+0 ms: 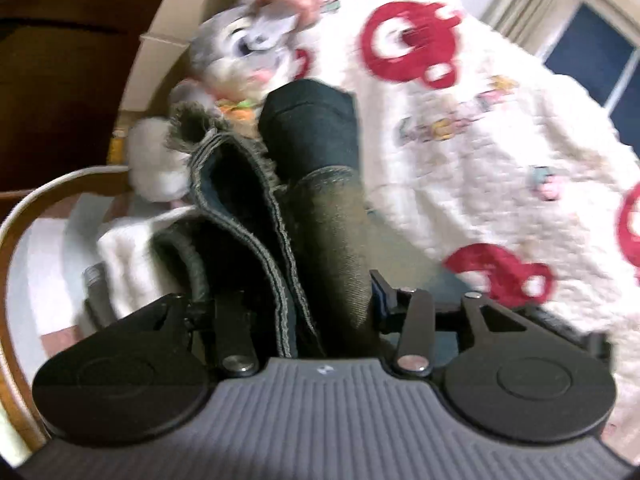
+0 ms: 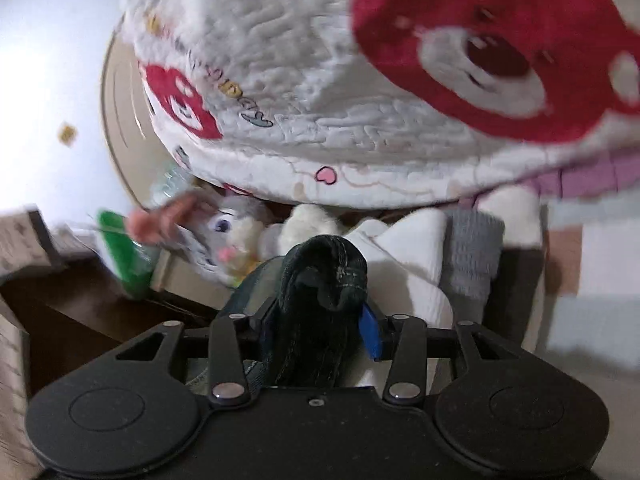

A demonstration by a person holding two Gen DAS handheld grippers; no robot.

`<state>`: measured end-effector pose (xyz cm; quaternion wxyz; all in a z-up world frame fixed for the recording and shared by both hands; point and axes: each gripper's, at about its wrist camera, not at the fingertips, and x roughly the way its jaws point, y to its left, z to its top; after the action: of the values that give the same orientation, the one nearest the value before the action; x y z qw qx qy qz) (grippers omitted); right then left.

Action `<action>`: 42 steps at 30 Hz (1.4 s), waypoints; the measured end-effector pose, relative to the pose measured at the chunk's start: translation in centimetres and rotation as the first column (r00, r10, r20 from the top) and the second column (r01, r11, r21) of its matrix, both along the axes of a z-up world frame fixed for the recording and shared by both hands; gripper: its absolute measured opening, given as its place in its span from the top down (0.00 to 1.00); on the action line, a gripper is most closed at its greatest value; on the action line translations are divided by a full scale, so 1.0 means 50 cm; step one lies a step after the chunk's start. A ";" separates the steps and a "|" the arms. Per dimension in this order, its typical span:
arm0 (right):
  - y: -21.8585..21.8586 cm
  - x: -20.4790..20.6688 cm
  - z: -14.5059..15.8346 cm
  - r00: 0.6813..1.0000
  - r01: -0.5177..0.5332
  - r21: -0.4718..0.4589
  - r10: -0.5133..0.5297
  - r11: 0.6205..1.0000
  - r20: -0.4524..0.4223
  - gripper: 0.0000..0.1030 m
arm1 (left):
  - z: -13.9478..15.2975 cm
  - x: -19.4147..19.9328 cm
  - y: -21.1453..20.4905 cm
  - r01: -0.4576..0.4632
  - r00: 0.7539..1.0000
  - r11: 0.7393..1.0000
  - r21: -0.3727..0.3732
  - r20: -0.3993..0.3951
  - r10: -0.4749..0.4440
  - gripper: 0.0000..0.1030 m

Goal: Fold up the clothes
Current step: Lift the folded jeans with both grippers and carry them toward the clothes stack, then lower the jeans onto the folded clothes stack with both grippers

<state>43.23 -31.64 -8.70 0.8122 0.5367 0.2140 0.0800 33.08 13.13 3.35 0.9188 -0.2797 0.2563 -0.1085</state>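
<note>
My left gripper [image 1: 320, 304] is shut on a thick fold of dark denim jeans [image 1: 256, 216], with frayed grey hems sticking up; the fabric hides the fingers almost fully. My right gripper [image 2: 320, 320] is shut on another bunched part of the dark jeans [image 2: 324, 276]; a blue finger pad [image 2: 370, 330] shows at its right side. Both hold the garment lifted over the bed. Both views are motion-blurred.
A white fluffy blanket with red bear prints [image 1: 460, 128] [image 2: 320, 80] covers the bed. A grey plush rabbit [image 1: 244, 48] [image 2: 228, 232] lies nearby. Folded white [image 2: 412, 260] and grey [image 2: 472, 256] clothes sit beyond the right gripper. A wooden chair rim [image 1: 24, 216] is at left.
</note>
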 end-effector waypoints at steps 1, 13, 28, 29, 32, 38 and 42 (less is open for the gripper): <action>0.004 -0.001 0.005 1.000 -0.017 -0.016 0.017 1.000 0.005 0.49 | -0.002 -0.012 0.012 0.005 1.000 1.000 -0.030 -0.005 -0.005 0.52; 0.137 0.017 0.055 0.991 -0.126 -0.174 0.116 0.977 -0.068 0.19 | -0.045 -0.008 0.164 -0.094 0.994 0.934 -0.345 -0.084 0.069 0.32; 0.117 -0.035 0.172 0.999 -0.017 -0.471 0.037 0.882 0.034 0.56 | -0.048 -0.076 0.044 0.028 0.998 0.981 -0.191 -0.055 -0.039 0.80; 0.123 -0.024 0.147 0.998 -0.054 -0.508 0.036 0.859 -0.045 0.56 | -0.056 -0.082 0.033 0.014 0.999 0.989 -0.146 -0.044 -0.020 0.79; 0.124 -0.048 0.102 0.998 -0.032 -0.476 0.006 0.879 -0.057 0.37 | -0.055 -0.091 0.024 0.012 1.000 0.995 -0.094 -0.012 -0.013 0.80; 0.098 -0.138 0.018 1.000 -0.013 -0.148 0.010 0.989 -0.026 0.23 | -0.028 -0.082 0.056 0.011 0.997 0.988 -0.157 -0.068 -0.022 0.73; 0.121 -0.179 -0.024 0.997 -0.079 -0.006 0.079 0.997 -0.003 0.20 | -0.035 -0.095 0.097 -0.097 0.995 0.959 -0.266 -0.046 0.088 0.51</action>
<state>34.27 -25.62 -9.91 0.8098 0.5254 0.2366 0.1105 28.31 18.00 1.58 0.8723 -0.4148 0.2412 -0.0943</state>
